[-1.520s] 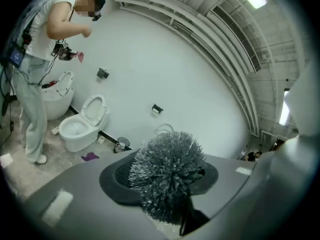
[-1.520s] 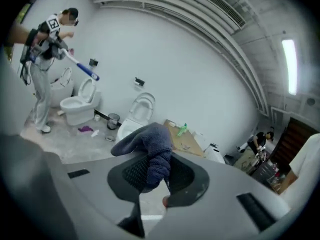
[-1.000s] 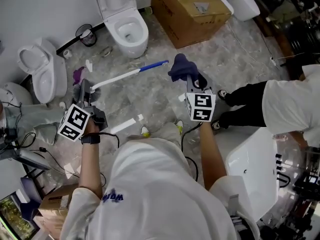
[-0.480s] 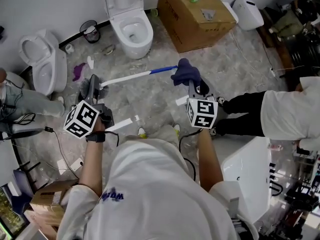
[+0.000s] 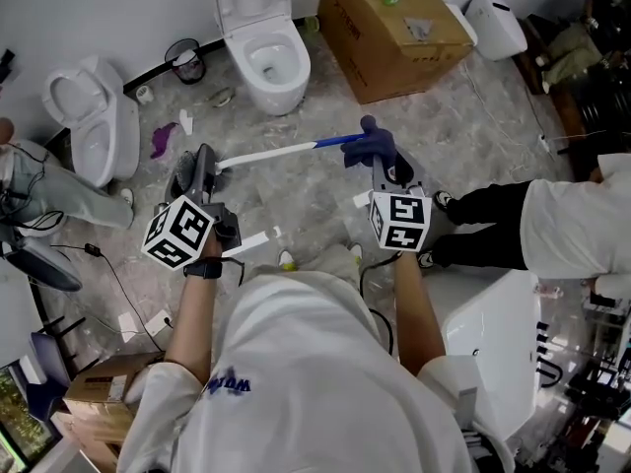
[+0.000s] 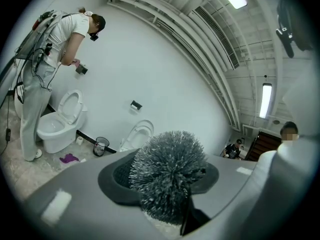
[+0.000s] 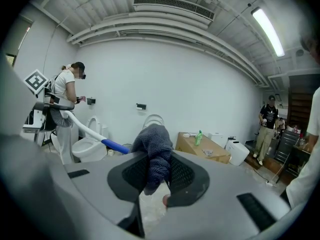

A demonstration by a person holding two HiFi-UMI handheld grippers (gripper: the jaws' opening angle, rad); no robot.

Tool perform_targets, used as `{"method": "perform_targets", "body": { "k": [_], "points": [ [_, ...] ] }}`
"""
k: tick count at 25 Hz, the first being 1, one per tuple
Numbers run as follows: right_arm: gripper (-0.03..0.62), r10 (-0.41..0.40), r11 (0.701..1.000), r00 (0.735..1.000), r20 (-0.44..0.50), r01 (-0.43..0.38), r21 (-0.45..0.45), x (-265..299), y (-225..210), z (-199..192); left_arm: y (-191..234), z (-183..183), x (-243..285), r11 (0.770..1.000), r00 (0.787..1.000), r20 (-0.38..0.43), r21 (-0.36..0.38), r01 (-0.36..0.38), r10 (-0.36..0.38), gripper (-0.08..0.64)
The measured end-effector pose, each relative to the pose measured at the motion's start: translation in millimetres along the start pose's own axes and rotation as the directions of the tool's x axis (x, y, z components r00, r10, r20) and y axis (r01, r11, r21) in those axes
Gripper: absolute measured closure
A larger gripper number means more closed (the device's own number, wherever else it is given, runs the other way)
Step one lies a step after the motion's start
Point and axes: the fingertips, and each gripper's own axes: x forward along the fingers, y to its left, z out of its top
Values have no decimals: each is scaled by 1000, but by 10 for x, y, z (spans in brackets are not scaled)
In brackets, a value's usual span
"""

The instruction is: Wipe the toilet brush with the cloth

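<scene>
here we are, looking down over the person's shoulders. the left gripper [image 5: 201,163] is clamped on the toilet brush [image 5: 268,153] at its bristle end. from that gripper's own view, the grey bristle head [image 6: 167,170] fills the gap and the jaws press in on it from both sides. the brush is off the floor, close to level. its white handle runs across from the left gripper toward the right, ending in a blue grip [image 5: 338,142].

over on the other side, the right gripper [image 5: 385,167] has its jaws narrow, pinching the dark blue cloth [image 5: 373,144]. a bunch of it stands up above the pads. the cloth sits right at the blue grip, and from the head view the two look to be touching.

below them is a marbled floor [image 5: 296,195]. a white toilet [image 5: 268,37] stands straight ahead, and another toilet [image 5: 94,126] is off to the left. a cardboard box [image 5: 380,37] is just beside the first. at the right edge is another person in black trousers [image 5: 488,210].
</scene>
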Motion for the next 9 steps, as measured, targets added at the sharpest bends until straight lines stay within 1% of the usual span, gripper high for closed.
{"method": "perform_targets", "body": {
  "k": [3,9],
  "points": [
    [518,4,1000,1000,3,-4,2,-3,26,15,-46,-13,12,1000,1000,5,3,11,-11,364],
    [518,-4,1000,1000,2,4,9,-70,-15,5,-9,55,-28,1000,999,38,-3,6,-5,359]
  ]
}}
